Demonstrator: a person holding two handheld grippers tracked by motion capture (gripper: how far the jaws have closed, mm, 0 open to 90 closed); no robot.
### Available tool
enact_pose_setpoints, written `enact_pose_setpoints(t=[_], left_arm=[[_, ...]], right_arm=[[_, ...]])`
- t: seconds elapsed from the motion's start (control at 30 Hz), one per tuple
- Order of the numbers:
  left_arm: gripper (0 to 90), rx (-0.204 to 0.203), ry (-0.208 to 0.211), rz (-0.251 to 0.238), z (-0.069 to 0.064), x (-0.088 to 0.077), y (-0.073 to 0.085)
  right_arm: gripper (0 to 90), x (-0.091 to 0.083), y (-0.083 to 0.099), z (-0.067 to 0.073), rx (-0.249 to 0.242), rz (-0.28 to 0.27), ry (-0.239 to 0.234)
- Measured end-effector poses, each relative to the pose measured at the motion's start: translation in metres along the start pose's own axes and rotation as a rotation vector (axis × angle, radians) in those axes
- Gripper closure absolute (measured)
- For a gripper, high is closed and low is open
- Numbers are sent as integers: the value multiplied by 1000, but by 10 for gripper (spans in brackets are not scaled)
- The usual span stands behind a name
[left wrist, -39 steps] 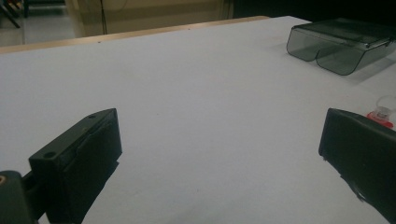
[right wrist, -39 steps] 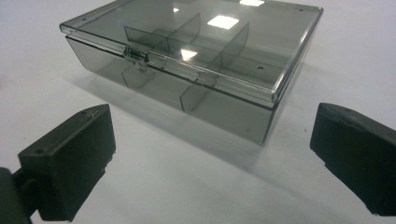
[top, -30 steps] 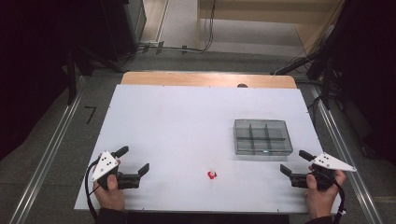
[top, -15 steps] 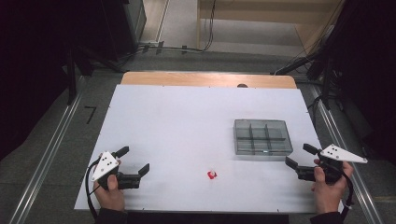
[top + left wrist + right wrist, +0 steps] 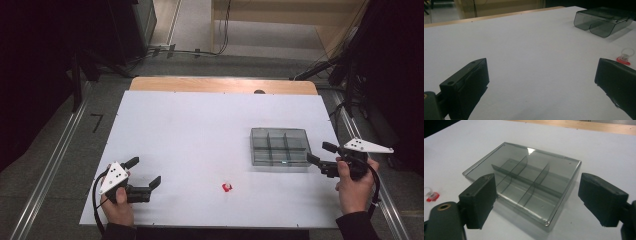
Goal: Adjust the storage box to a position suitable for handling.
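A smoky grey box (image 5: pixel 279 146) with dividers inside lies flat on the right half of the white table (image 5: pixel 200 130). A small red-and-clear piece (image 5: pixel 226 187) lies near the front edge, left of the box. My right gripper (image 5: pixel 317 151) hovers just off the box's right edge and points at it; its jaws are open, have just been closing a little, and nothing is between them. The right gripper view looks down on the box (image 5: pixel 524 170), with the red piece (image 5: pixel 431 195) at far left. My left gripper (image 5: pixel 146 170) rests open at the front left, holding nothing.
In the left gripper view the box (image 5: pixel 602 21) is at the far right and the red piece (image 5: pixel 625 57) sits just beyond the right jaw. A wooden strip (image 5: pixel 222 85) borders the table's far edge. Cables run over the floor behind.
My right hand has lifted off the table and come in closer to the box's right side. The left hand has stayed where it was.
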State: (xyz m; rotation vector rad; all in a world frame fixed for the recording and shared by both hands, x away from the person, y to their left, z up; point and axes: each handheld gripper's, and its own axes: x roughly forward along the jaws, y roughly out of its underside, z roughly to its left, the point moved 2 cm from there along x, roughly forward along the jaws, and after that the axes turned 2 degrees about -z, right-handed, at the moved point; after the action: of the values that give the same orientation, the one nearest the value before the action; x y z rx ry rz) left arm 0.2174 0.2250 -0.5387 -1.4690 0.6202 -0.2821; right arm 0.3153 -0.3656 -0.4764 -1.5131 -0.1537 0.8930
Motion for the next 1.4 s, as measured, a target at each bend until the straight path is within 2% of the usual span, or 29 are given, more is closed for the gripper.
enact_pose_setpoints(t=[0.07,0.1,0.13,0.17,0.3,0.33,0.37,0.4,0.47,0.5,0.53,0.57,0.7,0.73,0.83,0.87,1.0,1.03,1.07,1.1,1.4], left_arm=[[0,3,4,1,0,0,0],[0,5,6,0,0,0,0],[0,5,7,1,0,0,0],[0,6,7,2,0,0,0],[0,6,9,1,-1,0,0],[0,6,10,1,-1,0,0],[0,6,10,1,-1,0,0],[0,5,11,1,-1,0,0],[0,6,11,1,-1,0,0],[0,5,12,-1,-1,0,0],[0,5,12,-1,-1,1,0],[0,6,11,-1,-1,1,0],[0,9,10,1,-1,1,0],[0,9,10,1,-1,1,0],[0,10,11,4,-1,1,0],[0,10,12,5,-1,1,0],[0,15,12,12,-1,2,0],[0,19,13,14,-2,2,0],[0,23,14,18,-2,3,0],[0,24,13,20,-2,3,0],[0,18,12,15,-2,2,0]], right_arm=[[226,3,-8,-6,9,3,2],[226,3,-8,-6,9,3,2],[275,5,-13,-10,17,10,-2],[275,5,-13,-10,17,10,-2],[427,11,-26,-18,23,39,11],[427,11,-26,-18,23,39,11],[467,13,-29,-19,27,46,15],[546,16,-33,-23,39,63,13],[578,18,-35,-25,47,72,7],[641,21,-38,-28,50,90,-1],[641,21,-38,-28,50,90,-1],[697,24,-41,-32,56,106,-3],[761,29,-45,-36,58,136,-7],[807,32,-47,-38,55,156,-5],[828,36,-49,-41,60,169,1],[875,38,-51,-45,70,182,17],[882,42,-54,-50,80,214,29],[883,45,-55,-53,80,248,47],[883,45,-55,-53,80,248,47],[883,48,-56,-56,78,272,59],[884,63,-59,-65,61,366,77]])
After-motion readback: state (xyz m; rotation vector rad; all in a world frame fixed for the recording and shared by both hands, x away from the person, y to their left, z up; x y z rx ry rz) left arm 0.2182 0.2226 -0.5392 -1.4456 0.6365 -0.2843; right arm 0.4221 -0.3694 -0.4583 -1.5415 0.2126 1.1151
